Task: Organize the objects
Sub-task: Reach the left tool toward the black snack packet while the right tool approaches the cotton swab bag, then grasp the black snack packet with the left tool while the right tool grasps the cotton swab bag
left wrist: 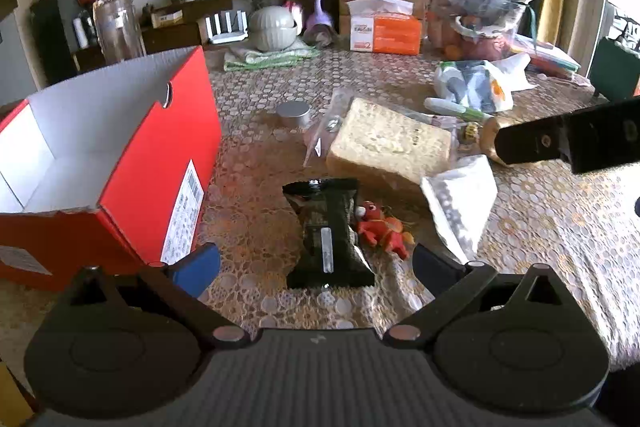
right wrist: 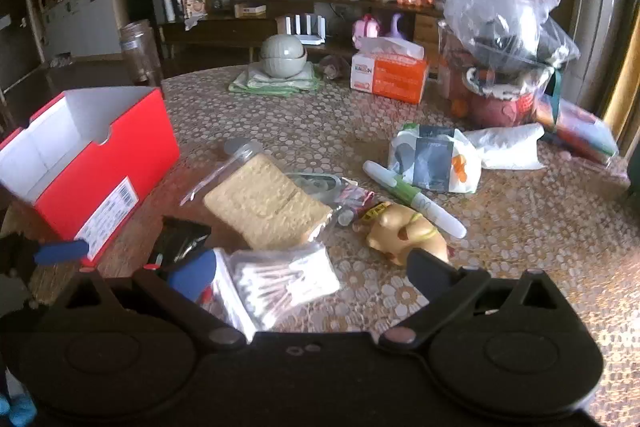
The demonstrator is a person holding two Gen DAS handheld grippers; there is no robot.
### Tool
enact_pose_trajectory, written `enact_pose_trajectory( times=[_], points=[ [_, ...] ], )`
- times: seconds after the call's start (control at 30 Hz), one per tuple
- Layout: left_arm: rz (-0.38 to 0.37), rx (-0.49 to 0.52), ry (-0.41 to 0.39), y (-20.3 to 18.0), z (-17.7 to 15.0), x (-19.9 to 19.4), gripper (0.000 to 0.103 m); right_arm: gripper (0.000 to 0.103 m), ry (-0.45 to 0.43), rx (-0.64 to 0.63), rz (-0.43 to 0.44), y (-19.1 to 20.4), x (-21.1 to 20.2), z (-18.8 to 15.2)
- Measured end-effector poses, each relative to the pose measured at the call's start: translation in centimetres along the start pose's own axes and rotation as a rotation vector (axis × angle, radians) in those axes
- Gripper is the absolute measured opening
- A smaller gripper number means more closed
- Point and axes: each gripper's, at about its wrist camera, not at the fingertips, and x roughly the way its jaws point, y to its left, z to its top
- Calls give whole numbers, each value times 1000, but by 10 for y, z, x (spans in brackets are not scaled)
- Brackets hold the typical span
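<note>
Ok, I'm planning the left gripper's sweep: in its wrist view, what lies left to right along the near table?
Red shoebox → dark snack packet → red plush toy → clear bag of cotton swabs.

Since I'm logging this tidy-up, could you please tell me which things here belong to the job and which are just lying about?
For the job:
red box, open
dark snack packet
red toy
bread-shaped sponge
cotton swab bag
pig figurine
marker

Just lying about:
tissue box
green bowls
clear plastic bags
</note>
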Motion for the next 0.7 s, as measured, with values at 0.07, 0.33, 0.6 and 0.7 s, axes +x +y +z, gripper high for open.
enact_pose_trajectory(
  times=[0.07,0.33,0.6,0.7],
  points=[
    [11,0,6,1,2,7,103,101,11,14,-3,-1,10,4],
    [16,-6,45,5,1,28,103,101,84,87,-44,-2,53,7],
    [7,-11,59,9,-2,35,102,100,154,125,-38,-9,66,-12],
    [4,-9,67,10,-3,37,98,100,188,108,-31,-8,67,-22]
  ],
)
